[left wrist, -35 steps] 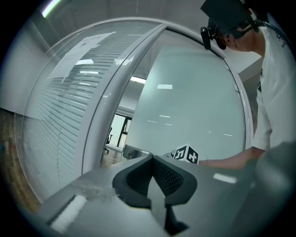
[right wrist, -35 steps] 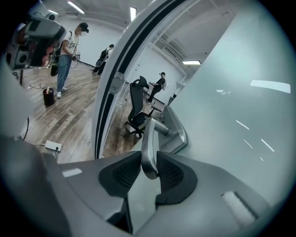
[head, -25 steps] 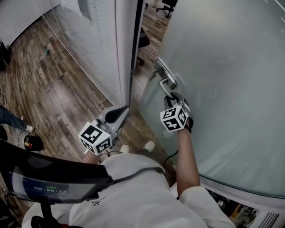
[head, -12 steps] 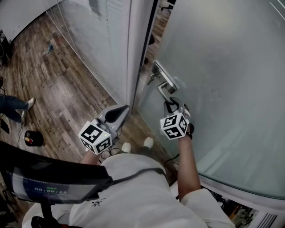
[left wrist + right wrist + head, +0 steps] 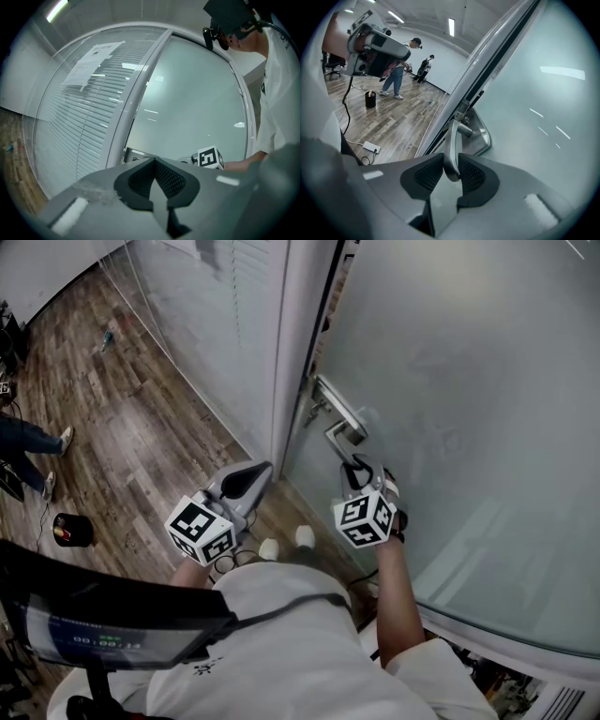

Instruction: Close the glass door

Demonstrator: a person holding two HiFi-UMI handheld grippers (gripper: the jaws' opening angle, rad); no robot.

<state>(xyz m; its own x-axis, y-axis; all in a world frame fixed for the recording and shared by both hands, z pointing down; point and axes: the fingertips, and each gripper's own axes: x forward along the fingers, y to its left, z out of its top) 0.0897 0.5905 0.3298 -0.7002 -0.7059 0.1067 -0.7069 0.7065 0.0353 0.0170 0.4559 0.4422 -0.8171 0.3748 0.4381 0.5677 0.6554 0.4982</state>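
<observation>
**Wood-plank floor (image 5: 122, 427) to the left, frosted glass door (image 5: 469, 381) gripped by its lever**

Brown boards of the wood-plank floor are seen across the left of the head view. They are bordered by a fixed clear glass panel backed with white slatted blinds (image 5: 220, 306) and by a white upright door frame (image 5: 302, 343). The right of that view is filled by the frosted glass door. Its free edge lies just beside the frame, and only a thin dark gap (image 5: 325, 324) is left between them. A silver metal backplate (image 5: 482, 136) is mounted near the door's edge, and a curved silver lever handle (image 5: 451, 145) projects from it.

The right gripper (image 5: 451, 168) is pointed at the door. Its jaws are set partly apart and closed on the lever handle, which is pinched between the two dark ribbed pads (image 5: 472, 176). The left gripper (image 5: 154, 160) is held low and to the left of the handle, near the foot of the frame and clear of the door. Its jaws are pressed together at the tips, and nothing is held between them.

A white sheet of paper (image 5: 91, 63) is stuck to the blind-backed panel. In the right gripper view a white power strip (image 5: 371, 147) and a small black cylinder (image 5: 370, 99) are seen on the floor, and people (image 5: 398, 77) are seen standing well back in the room. A dark screen (image 5: 94, 629) is seen at the lower left of the head view.
</observation>
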